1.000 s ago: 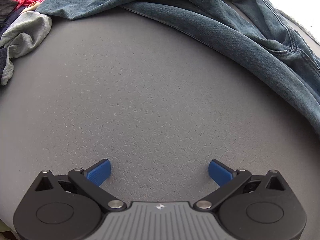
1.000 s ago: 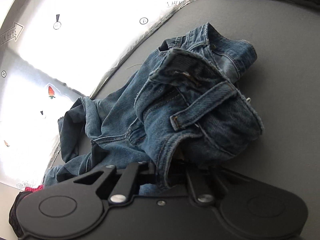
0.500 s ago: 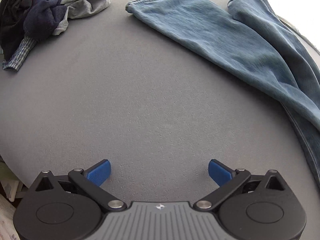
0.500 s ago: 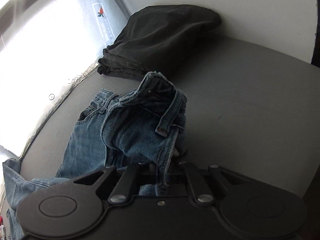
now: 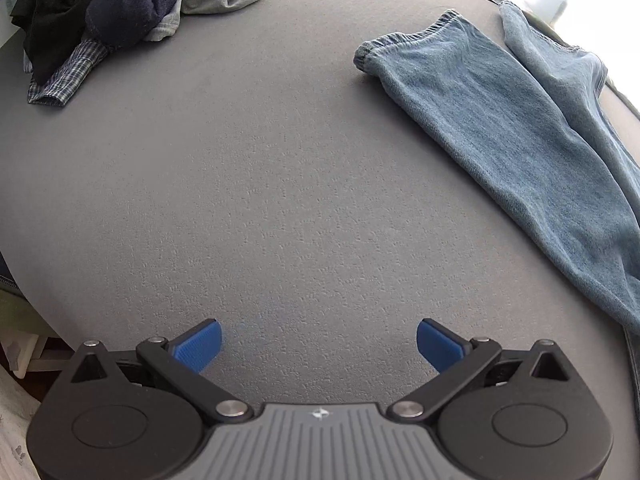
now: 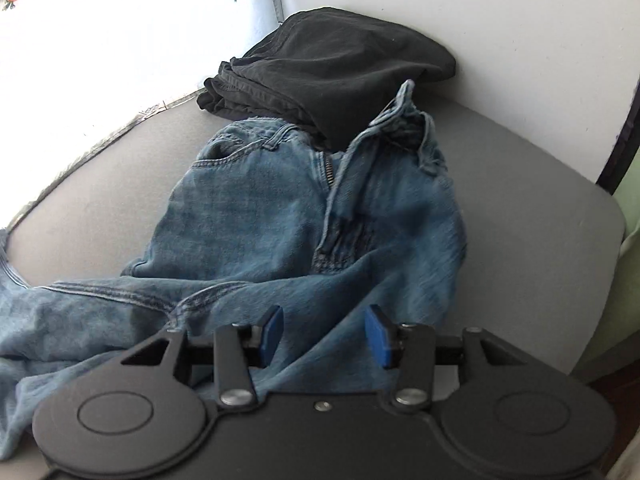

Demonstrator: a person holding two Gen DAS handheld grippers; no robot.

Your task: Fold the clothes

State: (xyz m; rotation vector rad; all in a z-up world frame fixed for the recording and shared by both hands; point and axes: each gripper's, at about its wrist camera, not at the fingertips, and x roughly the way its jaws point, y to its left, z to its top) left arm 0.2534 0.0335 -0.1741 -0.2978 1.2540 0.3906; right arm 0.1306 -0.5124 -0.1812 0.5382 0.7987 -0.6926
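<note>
Jeans spread front-up on the grey table, waist end toward a folded black garment.

Denim like this should be heavy, limp and non-slippery, best pinched at the thick waistband or a hem. In the right wrist view the seat fills the middle of the frame and cloth lies just under the right gripper, whose jaws are opening with no fabric pressed between the pads. In the left wrist view the legs run along the right edge, well apart from the left gripper, spread wide and empty at lower centre; unfolded clothes sit upper left.
</note>
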